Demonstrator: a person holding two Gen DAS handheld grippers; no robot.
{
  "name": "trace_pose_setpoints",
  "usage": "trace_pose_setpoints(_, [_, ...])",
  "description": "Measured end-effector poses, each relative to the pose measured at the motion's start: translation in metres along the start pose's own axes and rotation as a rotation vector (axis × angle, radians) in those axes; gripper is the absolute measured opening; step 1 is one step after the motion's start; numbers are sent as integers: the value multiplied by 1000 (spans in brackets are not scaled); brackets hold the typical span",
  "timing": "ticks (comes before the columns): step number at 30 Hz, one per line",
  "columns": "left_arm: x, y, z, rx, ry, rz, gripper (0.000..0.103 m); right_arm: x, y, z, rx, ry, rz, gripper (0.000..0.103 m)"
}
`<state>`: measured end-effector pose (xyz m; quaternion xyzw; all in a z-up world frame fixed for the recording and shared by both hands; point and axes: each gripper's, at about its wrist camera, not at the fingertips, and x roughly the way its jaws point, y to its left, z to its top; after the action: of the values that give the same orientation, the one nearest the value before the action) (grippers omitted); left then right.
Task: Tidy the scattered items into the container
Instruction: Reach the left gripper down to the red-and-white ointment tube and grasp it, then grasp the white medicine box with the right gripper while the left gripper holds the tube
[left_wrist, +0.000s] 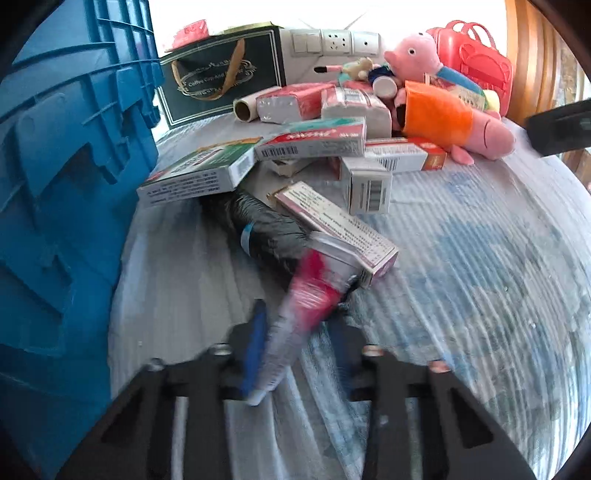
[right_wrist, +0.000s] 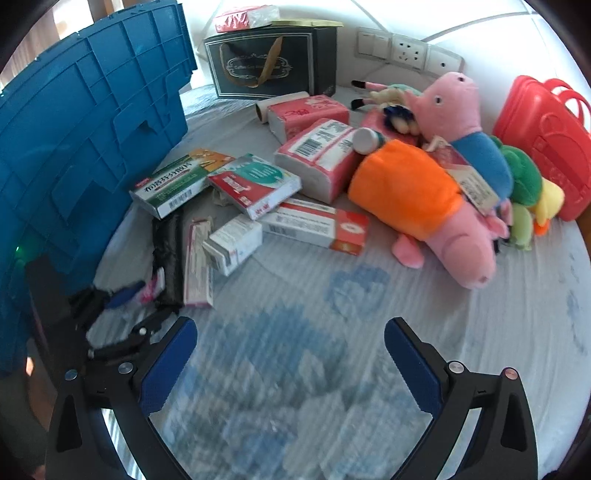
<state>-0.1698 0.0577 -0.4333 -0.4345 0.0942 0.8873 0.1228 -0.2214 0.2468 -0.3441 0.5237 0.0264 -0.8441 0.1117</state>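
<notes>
My left gripper (left_wrist: 299, 332) is shut on a red and white toothpaste tube (left_wrist: 295, 317), blurred by motion, just above the bed surface; it also shows in the right wrist view (right_wrist: 147, 290). The blue crate (left_wrist: 70, 184) stands to the left, also in the right wrist view (right_wrist: 92, 147). Scattered medicine boxes (right_wrist: 251, 184), tissue packs (right_wrist: 317, 158) and pink pig plush toys (right_wrist: 424, 206) lie ahead. My right gripper (right_wrist: 291, 354) is open and empty above bare bedding.
A black folded umbrella (left_wrist: 258, 225) lies under a long pink box (left_wrist: 336, 225). A dark gift bag (right_wrist: 269, 66) and wall sockets (right_wrist: 406, 51) stand at the back. A red plastic case (right_wrist: 546, 147) sits far right. The striped sheet (right_wrist: 406, 332) spreads in front.
</notes>
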Motion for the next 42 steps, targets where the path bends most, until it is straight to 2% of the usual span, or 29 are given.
trace_pose_setpoints(5, [-11,1,-3,-24,-10,-17,16,31,20,19,22,5,26,103])
trace_pose_setpoints(14, [-29,-2,-14,-24,-14,-34,16,88,40,43,74,31,0,100])
trace_pose_setpoints(18, [-34,-2,-19,-28,-16,-38,16,109,46,48,68,72,-16,72])
trace_pose_setpoints(20, [-35,0,-20,-35,-15,-36,16,120,44,47,79,102,-15,62])
trace_pose_setpoints(24, [-38,-1,-17,-33,-24,-31,16,124,37,44,107,113,-17,31])
trace_pose_setpoints(33, [-50,-9,-6,-24,-42,-19,16,93,34,33,79,92,-24,30])
trace_pose_setpoints(42, [-77,-33,17,-9,-45,-19,16,23,-2,18,99,34,-58,30])
